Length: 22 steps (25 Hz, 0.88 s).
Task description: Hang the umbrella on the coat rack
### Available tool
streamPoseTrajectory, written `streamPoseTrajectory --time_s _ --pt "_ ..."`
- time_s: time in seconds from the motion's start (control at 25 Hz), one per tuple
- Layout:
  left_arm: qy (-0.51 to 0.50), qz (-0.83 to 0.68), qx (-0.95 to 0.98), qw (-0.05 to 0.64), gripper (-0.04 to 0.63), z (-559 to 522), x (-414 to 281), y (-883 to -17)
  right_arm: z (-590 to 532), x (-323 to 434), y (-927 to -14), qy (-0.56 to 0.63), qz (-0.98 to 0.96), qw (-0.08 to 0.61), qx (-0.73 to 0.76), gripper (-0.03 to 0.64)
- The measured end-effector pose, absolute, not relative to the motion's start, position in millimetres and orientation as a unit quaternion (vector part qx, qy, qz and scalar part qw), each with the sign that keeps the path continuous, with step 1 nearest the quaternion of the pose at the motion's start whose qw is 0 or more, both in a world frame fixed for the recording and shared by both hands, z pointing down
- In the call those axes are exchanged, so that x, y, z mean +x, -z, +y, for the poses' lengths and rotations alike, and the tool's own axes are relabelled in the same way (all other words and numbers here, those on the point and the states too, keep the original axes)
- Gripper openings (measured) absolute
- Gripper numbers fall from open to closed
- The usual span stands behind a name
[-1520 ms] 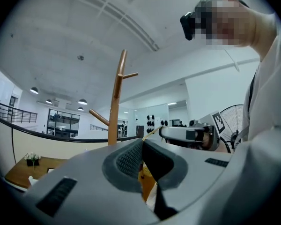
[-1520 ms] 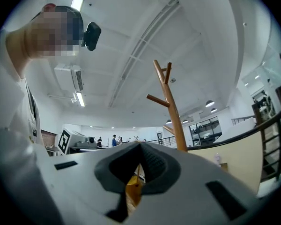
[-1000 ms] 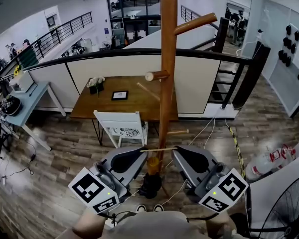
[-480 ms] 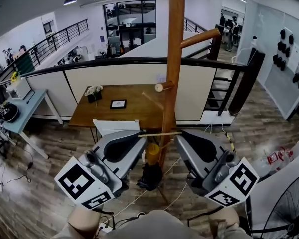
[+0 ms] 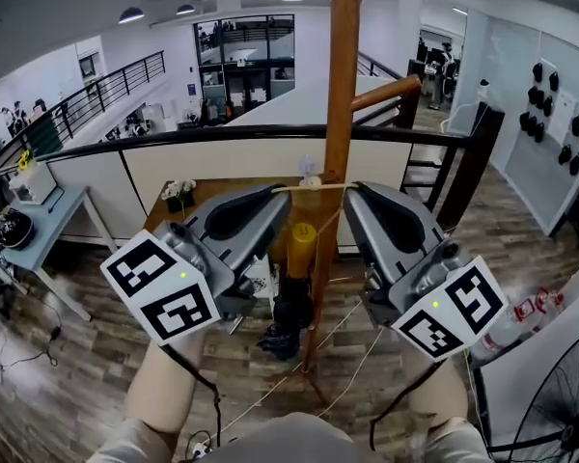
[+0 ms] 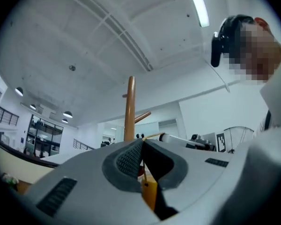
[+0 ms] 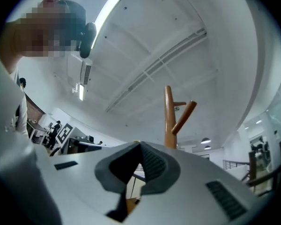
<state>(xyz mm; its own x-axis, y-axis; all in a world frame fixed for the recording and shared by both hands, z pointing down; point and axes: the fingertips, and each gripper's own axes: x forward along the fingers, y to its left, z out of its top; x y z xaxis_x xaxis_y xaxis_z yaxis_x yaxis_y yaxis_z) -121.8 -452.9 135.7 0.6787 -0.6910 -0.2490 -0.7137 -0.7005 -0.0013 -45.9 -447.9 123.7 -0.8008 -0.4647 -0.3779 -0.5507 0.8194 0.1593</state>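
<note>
A wooden coat rack [image 5: 344, 75] rises straight ahead, with an upward-slanting peg [image 5: 387, 93] on its right. A thin tan strap [image 5: 314, 187] is stretched level between my two grippers, close in front of the pole. From it hangs the folded umbrella: yellow handle [image 5: 301, 247] above, black canopy [image 5: 287, 321] below. My left gripper [image 5: 283, 192] is shut on the strap's left end, my right gripper [image 5: 353, 188] on its right end. The left gripper view shows the yellow handle [image 6: 149, 194] under the shut jaws and the rack [image 6: 129, 110] beyond. The right gripper view shows the rack [image 7: 169, 121] with its peg [image 7: 184, 116].
Behind the rack stand a wooden table [image 5: 188, 205] and a curved black railing [image 5: 174, 135]. A light blue desk [image 5: 39, 222] is at the left, and a fan [image 5: 555, 413] at the lower right. Cords [image 5: 338, 355] trail across the wood floor near the rack's base.
Both grippers have risen with the strap taut between them, lifting the umbrella up along the pole. The strap now sits much higher on the rack than a second ago.
</note>
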Motion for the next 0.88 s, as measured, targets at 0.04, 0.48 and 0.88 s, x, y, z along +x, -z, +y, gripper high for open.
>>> streamPoseTrajectory --time_s 0.04,0.48,0.88 --pt "-0.125 0.375 -0.918 0.033 0.005 -459 -121 -135 -454 -46 -123 -0.128 0.939 0.163 -0.275 0.005" --pt "-0.118 0.361 -0.925 0.012 0.005 -490 -114 -157 -492 -59 -142 -0.085 0.944 0.146 -0.282 0.005" --pt "-0.132 0.348 -0.927 -0.044 0.005 -512 -119 -180 -524 -53 -167 -0.019 0.948 0.143 -0.285 0.005"
